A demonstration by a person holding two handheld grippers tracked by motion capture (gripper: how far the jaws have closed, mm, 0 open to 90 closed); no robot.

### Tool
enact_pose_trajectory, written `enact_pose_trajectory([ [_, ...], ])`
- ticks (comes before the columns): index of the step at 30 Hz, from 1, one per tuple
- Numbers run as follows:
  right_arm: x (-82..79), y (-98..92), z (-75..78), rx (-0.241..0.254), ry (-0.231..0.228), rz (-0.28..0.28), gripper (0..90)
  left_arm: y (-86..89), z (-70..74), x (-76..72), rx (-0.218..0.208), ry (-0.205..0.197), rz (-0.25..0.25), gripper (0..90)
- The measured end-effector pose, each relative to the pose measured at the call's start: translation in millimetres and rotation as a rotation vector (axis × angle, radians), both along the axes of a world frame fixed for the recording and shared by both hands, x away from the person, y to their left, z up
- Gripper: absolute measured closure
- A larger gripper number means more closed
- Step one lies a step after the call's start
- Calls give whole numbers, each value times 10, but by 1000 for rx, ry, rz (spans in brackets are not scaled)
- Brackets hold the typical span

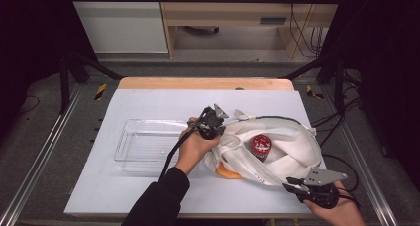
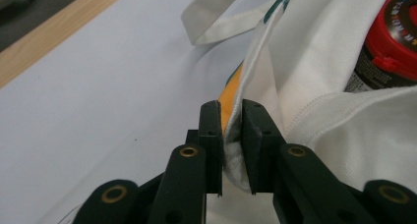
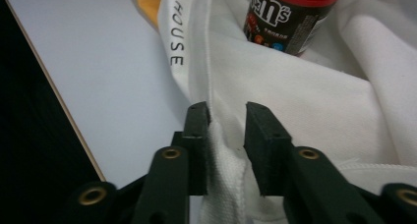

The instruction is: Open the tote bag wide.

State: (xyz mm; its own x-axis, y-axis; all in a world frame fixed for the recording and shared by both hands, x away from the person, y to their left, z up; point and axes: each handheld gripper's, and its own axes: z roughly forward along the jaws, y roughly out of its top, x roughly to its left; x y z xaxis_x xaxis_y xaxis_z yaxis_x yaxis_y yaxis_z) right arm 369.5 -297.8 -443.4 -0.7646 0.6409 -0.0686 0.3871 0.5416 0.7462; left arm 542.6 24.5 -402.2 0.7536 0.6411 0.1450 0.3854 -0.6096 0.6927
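A white cloth bag lies open on the right half of the table. Inside it stands a candy can with a red lid, also seen in the left gripper view and the right gripper view. An orange object pokes out under the bag's near left side. My left gripper is shut on the bag's hemmed edge at its left side. My right gripper stands at the bag's near right edge. Its jaws are apart, and the hem between them rests against only one pad.
A clear plastic tray sits on the white mat left of the bag, next to the left hand. A wooden strip runs along the table's far edge. Black frame posts and cables stand at both sides.
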Motion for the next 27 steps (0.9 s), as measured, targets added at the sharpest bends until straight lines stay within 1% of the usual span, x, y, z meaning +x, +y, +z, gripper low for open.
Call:
enact_pose_trajectory([
  [1,3,-1,12,4,-3,-7,666,0,0,0,0,0,0,778],
  [2,1,1,28,8,-1,-16,633,2,17,-32,-13,-27,3,757],
  [4,6,5,62,21,-6,-22,557,19,53,-63,-21,-58,6,683],
  [5,7,11,80,32,-9,-26,521,31,72,-81,-31,-72,8,662],
  [6,7,11,80,32,-9,-26,521,31,72,-81,-31,-72,8,644],
  [7,14,23,127,40,-17,-30,466,40,91,-101,-47,-82,12,615],
  [8,15,31,150,45,-20,-29,450,71,144,-145,-58,-102,10,593],
  [9,19,37,172,50,-26,-31,431,71,144,-145,-58,-102,10,570],
  [10,19,37,172,50,-26,-31,431,90,173,-167,-64,-112,3,570],
  [13,40,53,238,68,-34,-44,391,125,249,-255,-84,-130,-6,526],
  [15,57,56,268,76,-41,-52,379,130,289,-353,-102,-141,-22,521],
  [16,77,53,300,75,-45,-71,366,127,308,-419,-103,-147,-38,516],
  [17,93,48,312,78,-48,-77,362,127,308,-419,-103,-147,-38,518],
  [18,93,48,312,78,-48,-77,362,122,318,-465,-107,-150,-50,518],
  [19,124,35,343,77,-56,-97,350,114,326,-510,-113,-157,-58,519],
  [20,124,35,343,77,-56,-97,350,108,340,-554,-109,-159,-72,519],
  [21,140,29,361,77,-63,-108,346,94,351,-608,-113,-162,-88,519],
  [24,183,17,437,69,-79,-133,345,47,383,-727,-123,-169,-119,520],
  [25,197,14,462,67,-78,-141,349,22,399,-773,-127,-172,-133,520],
  [27,246,14,532,52,-89,-155,360,-20,415,-824,-129,-175,-151,519],
])
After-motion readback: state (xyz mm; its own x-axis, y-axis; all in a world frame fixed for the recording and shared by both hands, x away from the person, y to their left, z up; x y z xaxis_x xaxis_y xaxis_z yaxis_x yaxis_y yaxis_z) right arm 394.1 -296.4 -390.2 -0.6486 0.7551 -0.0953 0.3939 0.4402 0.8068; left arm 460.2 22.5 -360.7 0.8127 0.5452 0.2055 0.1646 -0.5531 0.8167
